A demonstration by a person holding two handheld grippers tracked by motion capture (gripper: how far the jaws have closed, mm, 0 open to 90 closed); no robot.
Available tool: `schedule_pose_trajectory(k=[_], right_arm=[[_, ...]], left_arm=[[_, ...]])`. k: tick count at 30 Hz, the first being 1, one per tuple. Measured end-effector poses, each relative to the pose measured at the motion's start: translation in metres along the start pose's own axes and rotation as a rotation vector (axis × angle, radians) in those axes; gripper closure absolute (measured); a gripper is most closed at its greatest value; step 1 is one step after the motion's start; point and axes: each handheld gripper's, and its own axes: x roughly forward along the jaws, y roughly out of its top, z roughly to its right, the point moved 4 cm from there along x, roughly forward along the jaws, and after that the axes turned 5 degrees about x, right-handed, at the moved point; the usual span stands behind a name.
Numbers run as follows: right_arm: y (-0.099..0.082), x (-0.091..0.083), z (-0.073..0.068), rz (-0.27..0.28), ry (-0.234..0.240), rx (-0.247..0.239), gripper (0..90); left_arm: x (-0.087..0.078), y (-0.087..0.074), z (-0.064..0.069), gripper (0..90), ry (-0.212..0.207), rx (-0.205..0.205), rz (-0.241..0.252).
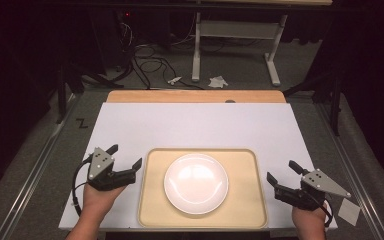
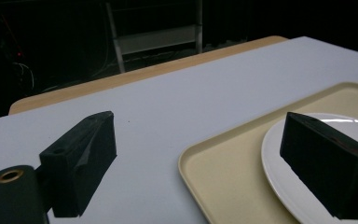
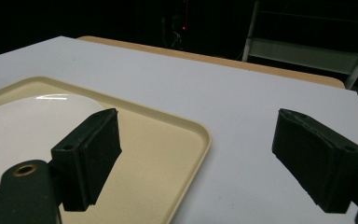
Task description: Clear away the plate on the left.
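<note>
Seen from the high view, a white plate (image 1: pixel 196 183) sits at the centre of a beige tray (image 1: pixel 150 200) on a white-topped bench (image 1: pixel 195 125). The left tool (image 1: pixel 126 156) hovers just beside the tray's left edge, its jaws spread apart with nothing between them, held in the person's left hand (image 1: pixel 92 197). The right tool (image 1: pixel 281 172) hangs off the tray's right edge, jaws likewise released and holding nothing, in the right hand (image 1: pixel 309 217). A small pale slip (image 1: pixel 349 211) lies at the bench's right corner. Beyond the bench, cables (image 1: pixel 150 62) and a white frame (image 1: pixel 235 35) stand on the dark floor.

In the left gripper view, the two black jaws stand wide apart above the bench top (image 2: pixel 168 107). The left jaw is over bare white surface; the right jaw hangs over the rim of the plate (image 2: pixel 279 168), which rests in the tray (image 2: pixel 214 172). Nothing lies between the jaws, and no pad touches plate or tray.

In the right gripper view, the jaws are again released. The left jaw hangs over the tray (image 3: pixel 168 154) near the plate (image 3: pixel 23 126); the right jaw is above bare bench (image 3: pixel 242 116), clear of the tray's corner.
</note>
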Motion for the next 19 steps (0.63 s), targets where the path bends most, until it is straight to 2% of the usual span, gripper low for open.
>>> schedule_pose_trajectory(k=[1,6,19], right_arm=[[-0.0002,0.0000,0.0000,-0.001,-0.001,0.004,16.1],[-0.0007,0.0000,0.0005,-0.002,-0.006,0.009,16.1],[-0.0004,-0.0005,0.0016,0.000,-0.005,0.009,16.1]], left_arm=[[-0.0012,0.0004,-0.0013,10.8,0.009,0.001,0.005],[-0.0032,0.0023,0.0015,10.0,-0.005,0.013,0.028],[-0.0013,0.0021,0.0043,7.0,-0.013,0.036,0.020]])
